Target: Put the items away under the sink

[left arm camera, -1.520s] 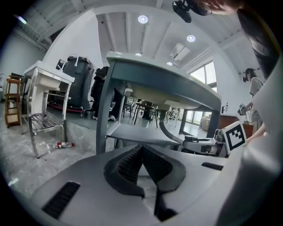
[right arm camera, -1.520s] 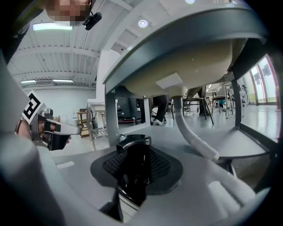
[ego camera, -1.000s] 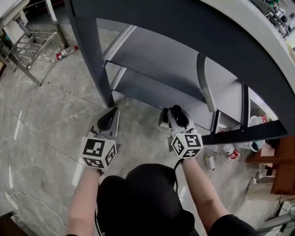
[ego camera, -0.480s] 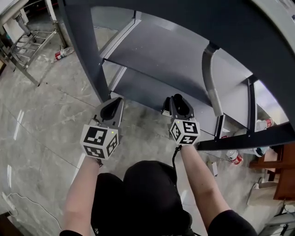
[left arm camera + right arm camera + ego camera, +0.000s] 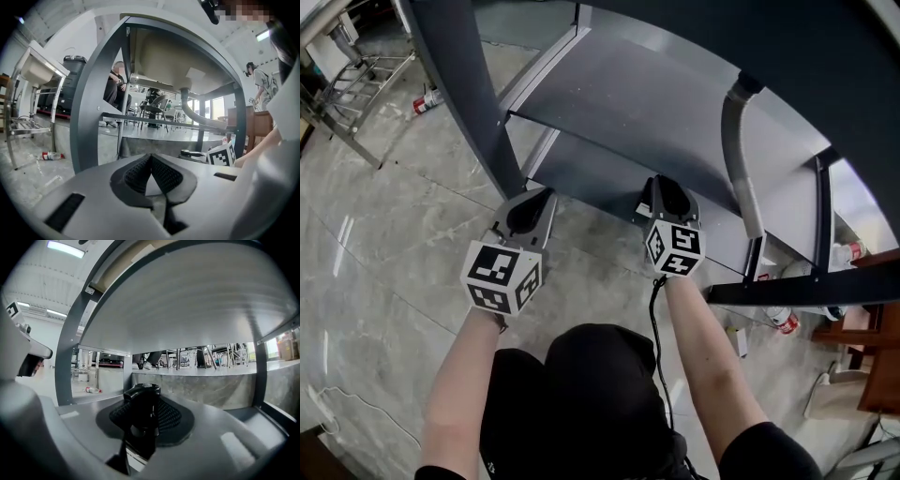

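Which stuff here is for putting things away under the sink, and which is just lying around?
For the job: black item clamped in the right gripper; shut, empty left gripper; grey shelf.
Lying about: bottle on the floor; metal rack.

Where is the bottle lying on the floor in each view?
Head view: bottle at top left, left of the frame's front leg.
Left gripper view: bottle low left, left of that leg.
Right gripper view: bottle left of centre, right of that leg.
Shared landmark: that leg.
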Demonstrator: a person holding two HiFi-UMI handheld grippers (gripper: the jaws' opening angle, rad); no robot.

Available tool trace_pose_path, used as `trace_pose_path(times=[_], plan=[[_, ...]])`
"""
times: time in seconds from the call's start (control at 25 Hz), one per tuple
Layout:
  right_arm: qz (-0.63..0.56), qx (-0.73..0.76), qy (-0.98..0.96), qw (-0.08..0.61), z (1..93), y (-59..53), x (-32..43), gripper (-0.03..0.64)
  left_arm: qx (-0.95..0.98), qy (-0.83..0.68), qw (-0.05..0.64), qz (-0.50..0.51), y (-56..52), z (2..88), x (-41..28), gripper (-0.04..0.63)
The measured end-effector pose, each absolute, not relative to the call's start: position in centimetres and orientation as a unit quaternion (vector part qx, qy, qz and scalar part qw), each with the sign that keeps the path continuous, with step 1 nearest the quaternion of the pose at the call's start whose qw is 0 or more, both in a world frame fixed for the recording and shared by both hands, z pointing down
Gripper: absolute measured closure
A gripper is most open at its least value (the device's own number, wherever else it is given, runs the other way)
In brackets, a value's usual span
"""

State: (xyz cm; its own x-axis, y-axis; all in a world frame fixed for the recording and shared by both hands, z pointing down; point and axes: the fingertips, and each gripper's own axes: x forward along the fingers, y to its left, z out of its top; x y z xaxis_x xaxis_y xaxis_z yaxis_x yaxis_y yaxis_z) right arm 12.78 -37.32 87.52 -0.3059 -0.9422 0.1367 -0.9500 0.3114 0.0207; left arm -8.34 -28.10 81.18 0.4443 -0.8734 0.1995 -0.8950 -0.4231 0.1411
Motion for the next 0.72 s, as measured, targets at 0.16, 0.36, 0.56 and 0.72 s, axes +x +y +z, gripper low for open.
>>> trace_pose_path(times=[0.16, 0.36, 0.56, 0.72], plan=[[0.045, 0.582, -0.81, 0.061, 88.1, -36.9, 12.7, 0.519, 0.83, -0.54, 0.133, 0.032, -28.2, 81.4, -9.2, 0.586], [0.073, 0.569, -0.817, 0.065, 88.6, -36.5, 12.8, 0.416, 0.839, -0.527, 0.129, 0.038, -27.7, 81.4, -8.8, 0.586], [0.063, 0.557, -0.822, 0.1, 89.4, -34.2, 12.7, 0.36, 0.841, -0.526, 0.12, 0.037, -26.8, 80.3, -8.7, 0.586], [0.072, 0.566, -0.814, 0.105, 87.9, -31.5, 12.6, 0.362, 0.84, -0.527, 0.124, 0.033, -25.0, 77.5, -9.3, 0.586]])
